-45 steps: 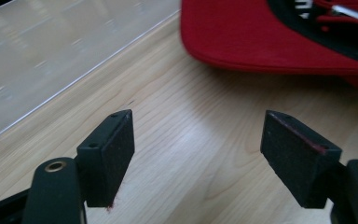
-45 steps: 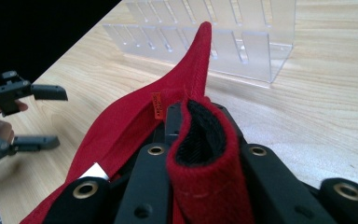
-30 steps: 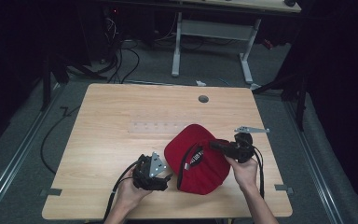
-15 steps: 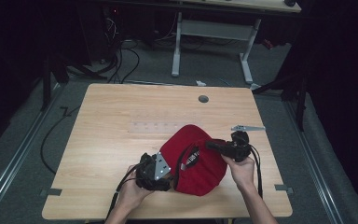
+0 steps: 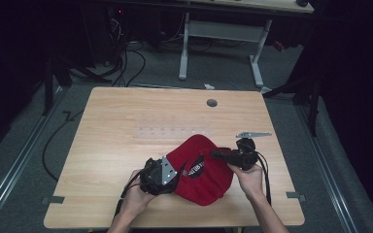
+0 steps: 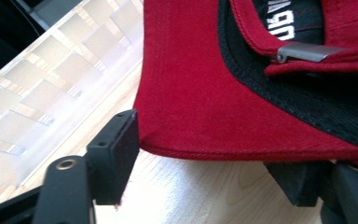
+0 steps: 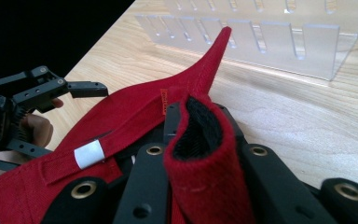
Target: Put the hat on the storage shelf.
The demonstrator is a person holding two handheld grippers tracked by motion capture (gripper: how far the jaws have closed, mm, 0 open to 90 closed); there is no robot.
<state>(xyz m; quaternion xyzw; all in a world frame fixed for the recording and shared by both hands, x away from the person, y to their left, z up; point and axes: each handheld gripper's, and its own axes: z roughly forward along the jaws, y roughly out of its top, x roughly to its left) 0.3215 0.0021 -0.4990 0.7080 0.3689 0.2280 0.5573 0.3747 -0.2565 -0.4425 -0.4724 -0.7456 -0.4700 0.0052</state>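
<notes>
the left gripper (image 5: 172, 175) sits at the left edge of the red cap (image 5: 206, 170), and from the high view its tips are tucked against the cloth, so they are hard to see there. in the left gripper view one black pad (image 6: 114, 156) stands just left of the cap's red edge and the other pad is mostly hidden under the cloth at the right. the jaws have just been closing a little with the cap edge between them, but i cannot tell if the pads press on it yet. next to the picture from a second ago, the cap now sits a bit more bunched up and lifted in the middle, and both hands are about where they were. the cap is red outside with a black band inside, white letters on a black patch, a small metal clip on its strap and a white tag. it lies on the near part of the wooden table (image 5: 126, 116), just in front of a clear plastic rack (image 7: 270, 32). the right gripper (image 5: 219, 155) is squeezed tight on a fold of the cap's rim, red cloth bulging up between its jaws. a small grey metal piece (image 5: 253, 134) lies on the table near it.
</notes>
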